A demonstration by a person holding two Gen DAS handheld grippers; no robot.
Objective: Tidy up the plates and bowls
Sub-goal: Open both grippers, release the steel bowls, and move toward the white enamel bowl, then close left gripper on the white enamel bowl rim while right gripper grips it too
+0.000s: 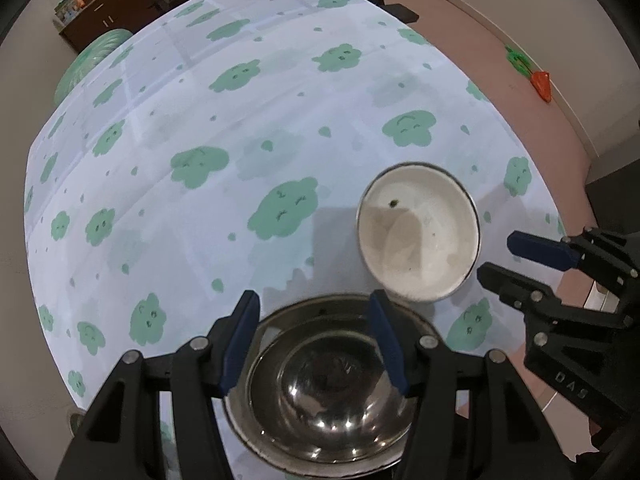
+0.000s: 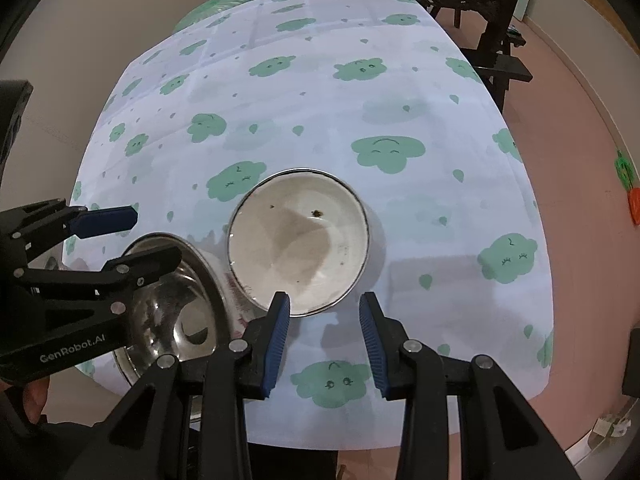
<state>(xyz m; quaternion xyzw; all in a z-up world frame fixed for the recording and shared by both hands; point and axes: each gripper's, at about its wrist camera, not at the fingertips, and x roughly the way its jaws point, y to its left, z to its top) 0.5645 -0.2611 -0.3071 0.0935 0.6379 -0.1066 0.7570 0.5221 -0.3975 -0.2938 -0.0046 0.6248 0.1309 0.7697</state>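
Left claw (image 1: 316, 340): jaws spread wide, hovering above the steel bowl (image 1: 320, 392); its blue pads (image 1: 240, 340) stand over either side of the bowl's rim, and contact cannot be confirmed. Nothing is gripped. In the right wrist view the same claw (image 2: 128, 236) enters from the left edge, one finger crossing over the steel bowl (image 2: 176, 312).

Right claw (image 2: 324, 340): jaws likewise wide apart, holding nothing. Its left pad (image 2: 278, 336) lies at the near rim of the white bowl (image 2: 298, 240); whether it touches cannot be told. The other pad stands over bare cloth. In the left wrist view this claw (image 1: 500, 256) appears at the right, just beside the white bowl (image 1: 418, 232).

Lettering: "GenRobot.AI" in white on the left claw's body, seen from the right wrist; "DAS" on the right claw's body, seen from the left wrist.

White bowl: round, cream-white inside with a dark thin rim, upright, bearing a small dark speck and faint brownish staining. Steel bowl: polished, mirror-like, wide-rimmed, upright, at the near edge of the worktop (image 2: 400, 92). The two bowls stand just beside each other on a pale cloth (image 1: 200, 120) printed with green smiling clouds.
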